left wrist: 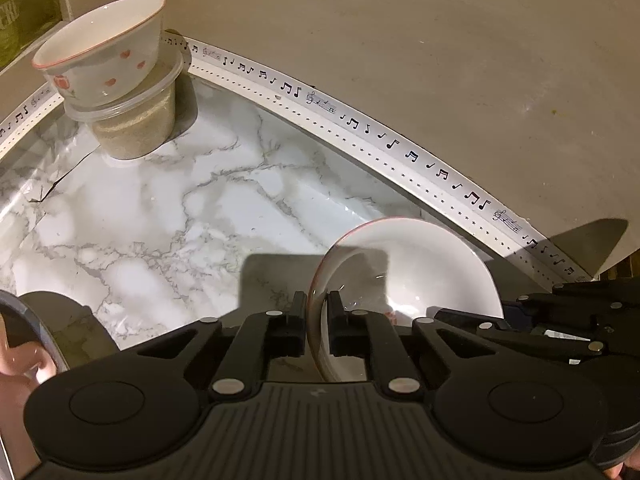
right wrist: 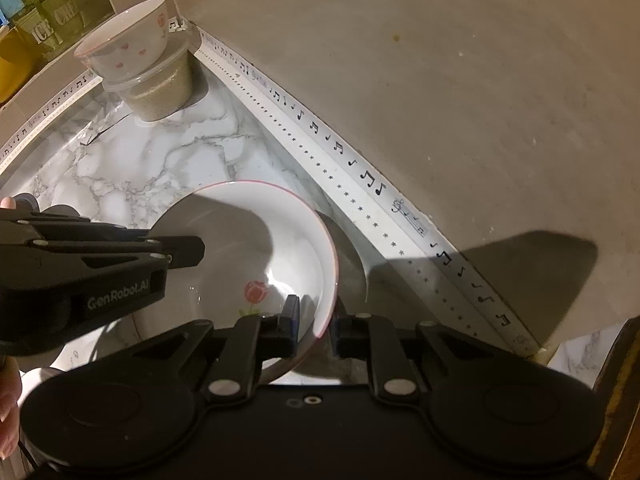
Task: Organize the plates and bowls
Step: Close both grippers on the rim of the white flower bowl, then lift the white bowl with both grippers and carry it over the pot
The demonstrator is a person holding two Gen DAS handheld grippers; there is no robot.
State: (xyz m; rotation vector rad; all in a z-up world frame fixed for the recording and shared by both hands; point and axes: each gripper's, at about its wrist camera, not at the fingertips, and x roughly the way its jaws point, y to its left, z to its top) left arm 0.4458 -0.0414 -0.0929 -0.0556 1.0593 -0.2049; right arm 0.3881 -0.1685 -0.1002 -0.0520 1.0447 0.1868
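Left tool and right tool, each clamped on opposite sides of the rim of one white bowl: one finger inside the wall, one outside. The bowl is glazed ceramic, round, with a thin red rim line and a pink flower painted inside; it sits low on the marble-patterned table near the wall. A second bowl, white with red hearts, stands on a lidded translucent plastic tub of pale grains in the far corner. A strip printed with music notes edges the table.
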